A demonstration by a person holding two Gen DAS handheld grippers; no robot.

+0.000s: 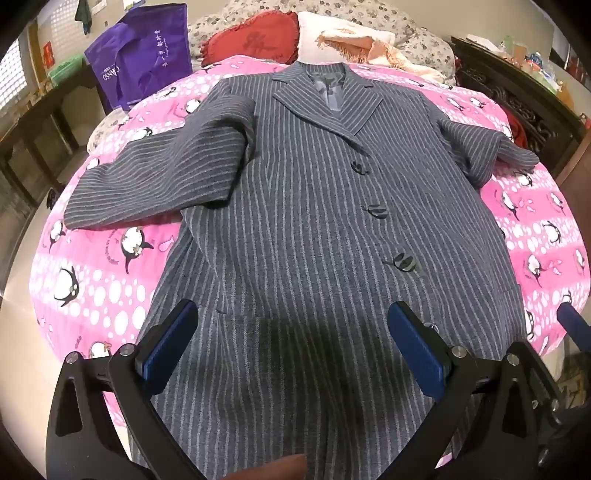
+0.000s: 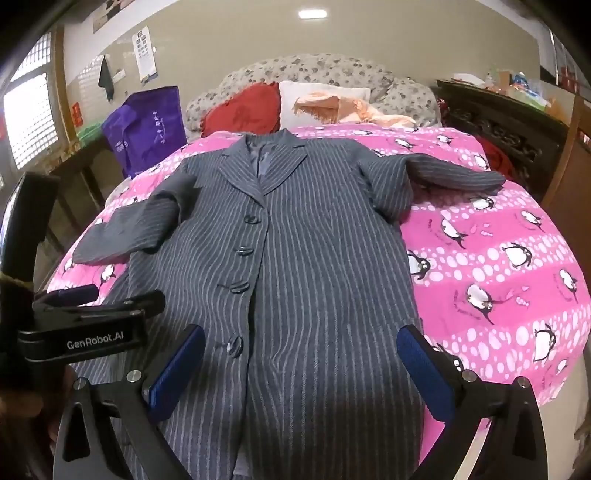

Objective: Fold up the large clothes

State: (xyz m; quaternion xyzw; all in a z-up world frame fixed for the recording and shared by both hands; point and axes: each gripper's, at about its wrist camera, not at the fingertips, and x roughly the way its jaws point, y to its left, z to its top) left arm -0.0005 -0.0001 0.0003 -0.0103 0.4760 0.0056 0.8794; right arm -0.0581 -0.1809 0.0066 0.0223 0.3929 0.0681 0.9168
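A long grey pinstriped coat (image 1: 303,206) lies flat, front up and buttoned, on a pink penguin-print bed cover (image 1: 92,280); it also shows in the right wrist view (image 2: 314,258). Both sleeves spread out to the sides. My left gripper (image 1: 291,347) is open and empty above the coat's lower part. My right gripper (image 2: 301,369) is open and empty above the lower hem area, to the right of the left gripper's body (image 2: 85,332).
A red heart cushion (image 1: 255,37), a white pillow (image 1: 332,33) with a peach cloth lie at the bed's head. A purple bag (image 1: 140,55) stands at the left. A dark wooden cabinet (image 2: 502,122) stands at the right of the bed.
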